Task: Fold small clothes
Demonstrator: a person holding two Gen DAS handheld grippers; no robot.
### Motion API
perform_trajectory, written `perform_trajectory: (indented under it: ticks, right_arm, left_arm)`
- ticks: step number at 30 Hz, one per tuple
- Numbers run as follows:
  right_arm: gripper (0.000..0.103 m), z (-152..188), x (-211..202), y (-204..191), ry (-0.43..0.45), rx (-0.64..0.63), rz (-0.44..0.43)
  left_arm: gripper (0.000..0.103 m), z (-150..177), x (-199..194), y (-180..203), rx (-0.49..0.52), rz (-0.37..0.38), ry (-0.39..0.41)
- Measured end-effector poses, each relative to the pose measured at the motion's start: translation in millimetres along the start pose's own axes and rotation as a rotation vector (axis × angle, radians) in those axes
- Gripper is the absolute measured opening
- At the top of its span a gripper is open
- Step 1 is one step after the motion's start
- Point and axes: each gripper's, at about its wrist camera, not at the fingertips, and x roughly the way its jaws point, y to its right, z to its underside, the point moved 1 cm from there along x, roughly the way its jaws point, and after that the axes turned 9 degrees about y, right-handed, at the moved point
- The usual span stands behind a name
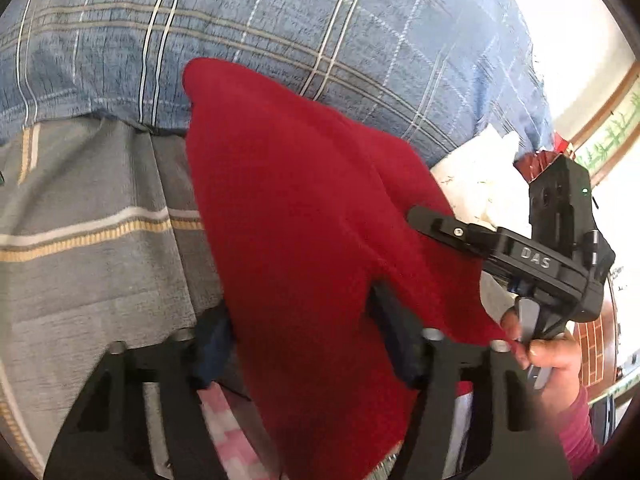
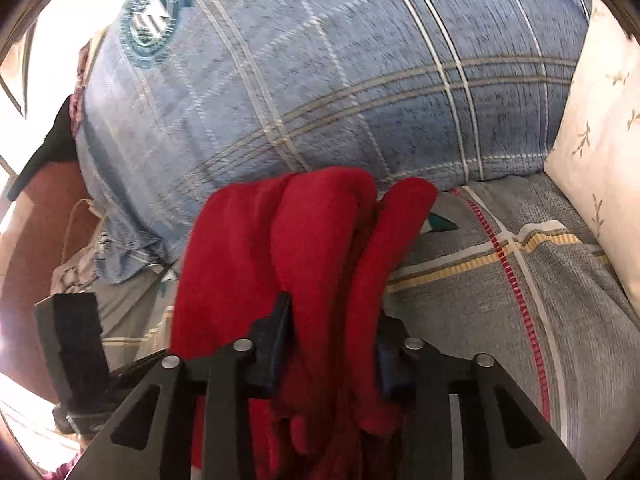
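My left gripper (image 1: 304,344), black with two fingers, has the red fleecy garment (image 1: 304,216) running between its jaws; the cloth fills the gap, and both pads look pressed into it, so I read it as clamped on the fabric at a middling width. From there the red garment spreads up and away from me in a broad sheet with a soft crease down its middle, its far tip lying against the big blue plaid cushion (image 1: 280,20).

To the right in my left wrist view I see the right gripper (image 1: 420,216) from the side, one black finger laid across the garment's edge, with the hand (image 1: 548,356) in a pink sleeve (image 1: 576,432) squeezing its handle.

In the right wrist view the right gripper (image 2: 332,340) is narrow and closed on a bunched, folded part of the same red garment (image 2: 304,240), which humps up in thick rolls just past the fingertips and hangs down between the fingers toward me.

Under the cloth lies a grey bedsheet with yellow, white and red stripes (image 2: 500,288). The blue plaid cushion (image 2: 320,80) rises behind it, and a cream pillow with a leaf print (image 2: 600,152) stands at the right edge. A pink checked cloth (image 1: 228,428) shows beneath my left fingers.
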Motion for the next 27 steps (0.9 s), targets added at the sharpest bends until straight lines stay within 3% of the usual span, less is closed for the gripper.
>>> perform_trajectory:
  ticks: [5,8,10,12,14,15,17,19,23,26,27]
  right_arm:
    - [0.033,7,-33,-38,-0.017,-0.015,-0.078]
    - [0.033,26,-44,-63,-0.050,-0.007,-0.138]
    - [0.039,43,-39,-72,-0.070,0.008,-0.160]
    - [0.047,68,-27,-74,-0.108,0.012,-0.128]
    - [0.048,80,-21,-69,-0.120,-0.008,-0.045]
    - [0.048,83,-22,-67,-0.104,-0.021,0.003]
    - [0.049,80,-38,-64,-0.042,-0.001,0.015]
    - [0.054,76,-54,-69,0.017,0.016,-0.037]
    - [0.055,75,-40,-96,-0.013,-0.058,-0.039]
    - [0.047,83,-7,-103,-0.076,-0.092,0.039]
    - [0.031,87,2,-101,-0.100,-0.091,0.043]
  left_arm:
    - [0.050,-5,-56,-1,-0.028,0.046,-0.016]
    - [0.050,7,-98,1,0.018,0.002,-0.025]
    - [0.051,25,-115,-6,0.044,-0.052,-0.041]
    - [0.052,45,-122,-17,0.059,-0.116,-0.049]
    - [0.054,70,-113,-30,0.083,-0.206,-0.085]
    - [0.062,79,-112,-37,0.082,-0.230,-0.088]
    - [0.065,88,-123,-42,0.080,-0.236,-0.009]
    - [0.066,91,-132,-39,0.099,-0.260,0.016]
    - [0.066,93,-147,-34,0.104,-0.296,0.086]
    - [0.066,94,-149,-32,0.110,-0.323,0.094]
    - [0.066,93,-148,-32,0.109,-0.328,0.092]
